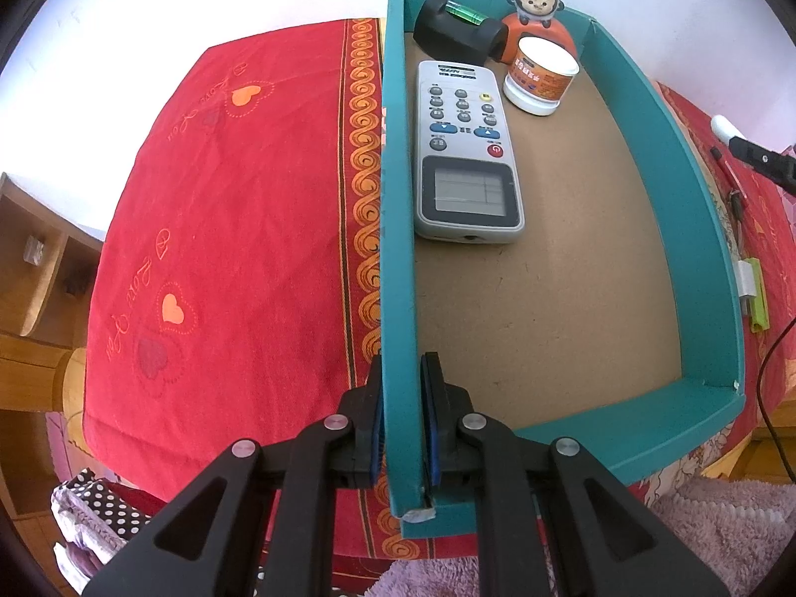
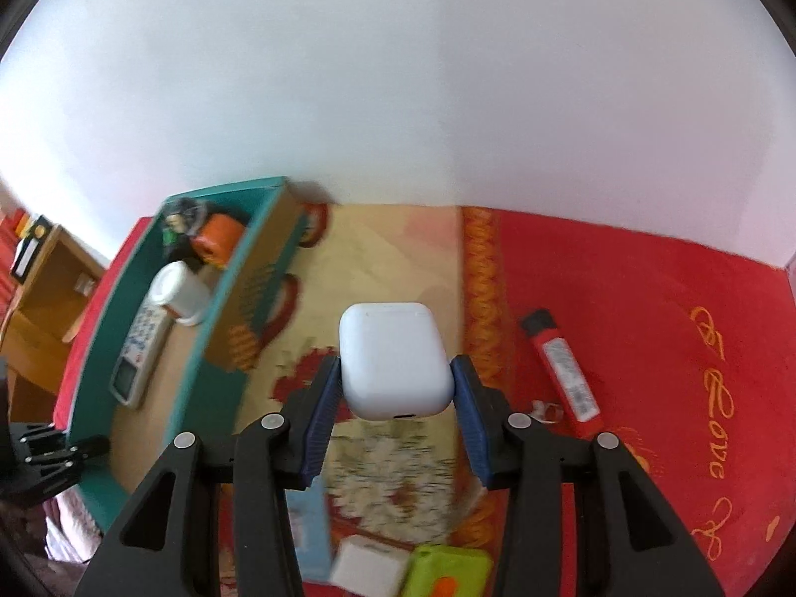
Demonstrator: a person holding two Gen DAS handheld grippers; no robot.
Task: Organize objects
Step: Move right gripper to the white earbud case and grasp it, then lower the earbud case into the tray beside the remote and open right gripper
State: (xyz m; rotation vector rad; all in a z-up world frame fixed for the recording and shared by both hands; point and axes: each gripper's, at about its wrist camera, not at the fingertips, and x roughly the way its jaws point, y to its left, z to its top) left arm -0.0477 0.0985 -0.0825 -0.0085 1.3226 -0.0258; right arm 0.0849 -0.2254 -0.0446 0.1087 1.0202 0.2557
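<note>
A teal box (image 1: 706, 229) sits on a red cloth (image 1: 239, 229). Inside it lie a grey remote (image 1: 465, 154), a white jar with an orange label (image 1: 540, 77), a black battery charger (image 1: 455, 30) and an orange monkey toy (image 1: 535, 10). My left gripper (image 1: 402, 373) is shut on the box's left wall near its front corner. My right gripper (image 2: 395, 373) is shut on a white earbud case (image 2: 395, 358), held above the patterned cloth to the right of the box (image 2: 94, 328). The remote (image 2: 142, 343) and jar (image 2: 181, 293) also show in the right wrist view.
A red utility knife (image 2: 564, 373) lies on the red cloth to the right. A green item (image 2: 445, 572), a white block (image 2: 365, 564) and a blue card (image 2: 308, 527) lie below my right gripper. A green clip (image 1: 753, 293) and a pen (image 1: 731, 174) lie right of the box. Wooden shelves (image 1: 35, 268) stand left.
</note>
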